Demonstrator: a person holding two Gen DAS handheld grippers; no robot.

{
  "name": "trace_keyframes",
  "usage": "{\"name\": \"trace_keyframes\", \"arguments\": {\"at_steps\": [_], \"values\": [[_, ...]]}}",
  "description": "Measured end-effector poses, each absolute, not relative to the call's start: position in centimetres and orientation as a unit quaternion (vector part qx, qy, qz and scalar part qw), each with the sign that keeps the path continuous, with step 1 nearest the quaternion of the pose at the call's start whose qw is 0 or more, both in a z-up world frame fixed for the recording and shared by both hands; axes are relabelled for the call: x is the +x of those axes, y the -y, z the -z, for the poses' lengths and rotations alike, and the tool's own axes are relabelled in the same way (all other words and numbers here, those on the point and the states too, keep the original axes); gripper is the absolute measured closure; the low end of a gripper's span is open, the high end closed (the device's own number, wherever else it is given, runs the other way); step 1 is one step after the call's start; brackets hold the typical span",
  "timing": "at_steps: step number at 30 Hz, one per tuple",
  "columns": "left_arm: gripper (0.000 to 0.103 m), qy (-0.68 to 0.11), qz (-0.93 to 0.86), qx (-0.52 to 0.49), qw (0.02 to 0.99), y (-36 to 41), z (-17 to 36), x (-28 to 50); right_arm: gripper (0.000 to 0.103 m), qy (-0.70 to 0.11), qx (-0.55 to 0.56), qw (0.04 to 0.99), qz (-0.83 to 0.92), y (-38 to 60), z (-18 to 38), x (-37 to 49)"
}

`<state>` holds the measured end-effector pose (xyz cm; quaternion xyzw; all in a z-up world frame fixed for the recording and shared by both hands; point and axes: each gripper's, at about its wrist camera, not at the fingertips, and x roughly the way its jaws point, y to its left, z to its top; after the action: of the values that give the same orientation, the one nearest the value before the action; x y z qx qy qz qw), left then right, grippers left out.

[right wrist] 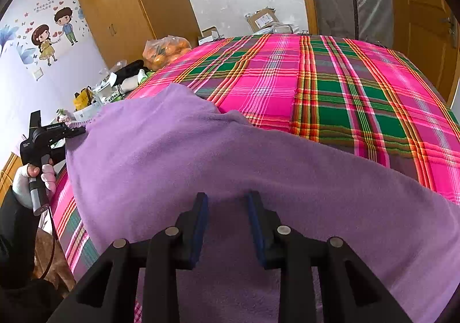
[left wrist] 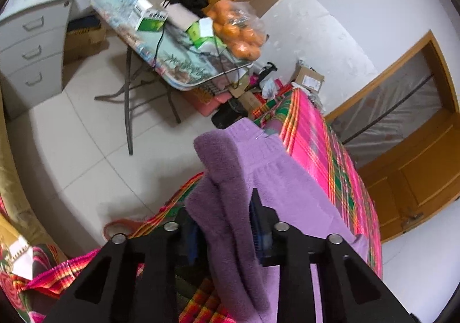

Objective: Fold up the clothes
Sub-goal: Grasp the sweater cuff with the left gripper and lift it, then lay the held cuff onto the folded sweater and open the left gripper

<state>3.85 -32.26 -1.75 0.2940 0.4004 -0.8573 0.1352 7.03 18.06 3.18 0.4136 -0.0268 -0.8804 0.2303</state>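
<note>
I am in a lived-in bedroom at home: a bed with a pink plaid sheet (right wrist: pixel 330 87) fills the middle. Beyond the bed stand wooden wardrobes (right wrist: pixel 129 6), a cartoon-couple wall sticker (right wrist: pixel 54 32) and a cluttered folding table (left wrist: pixel 172 58) with bagged oranges (left wrist: pixel 238 29).

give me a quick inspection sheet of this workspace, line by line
surface: bed under a pink and green plaid sheet, mostly bare past the garment.
job's things: purple fleece garment spread across the near side of the bed, one end lifted.
clutter: folding table loaded with boxes, plus a bag of oranges; cardboard boxes on the floor.
grippers: left tool shut on a bunched fold of the garment; right tool open, pads against the fleece.
cables: a black cable hangs off the folding table.
surroundings: grey drawer unit, wooden wardrobe, tiled floor.
</note>
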Motion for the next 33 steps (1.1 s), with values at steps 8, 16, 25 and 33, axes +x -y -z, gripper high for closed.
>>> {"name": "trace_keyframes", "arguments": {"at_steps": [8, 16, 25, 33], "values": [[0.082, -0.378, 0.88, 0.266, 0.107, 31.6, -0.4, 4.1, 0.073, 0.029, 0.413, 0.229, 0.881, -18.0, -3.1, 7.1], [0.083, -0.331, 0.908, 0.249, 0.066, 29.1, -3.4, 4.0, 0.073, 0.032, 0.413, 0.228, 0.881, -17.9, -3.1, 7.2], [0.084, -0.233, 0.943, 0.233, -0.045, 21.3, -7.8, 3.5, 0.073, 0.039, 0.411, 0.225, 0.883, -18.0, -3.1, 7.4], [0.084, -0.138, 0.953, 0.231, -0.142, 14.1, -10.2, 2.7, 0.073, 0.068, 0.411, 0.217, 0.883, -18.9, -3.4, 7.8]]}}
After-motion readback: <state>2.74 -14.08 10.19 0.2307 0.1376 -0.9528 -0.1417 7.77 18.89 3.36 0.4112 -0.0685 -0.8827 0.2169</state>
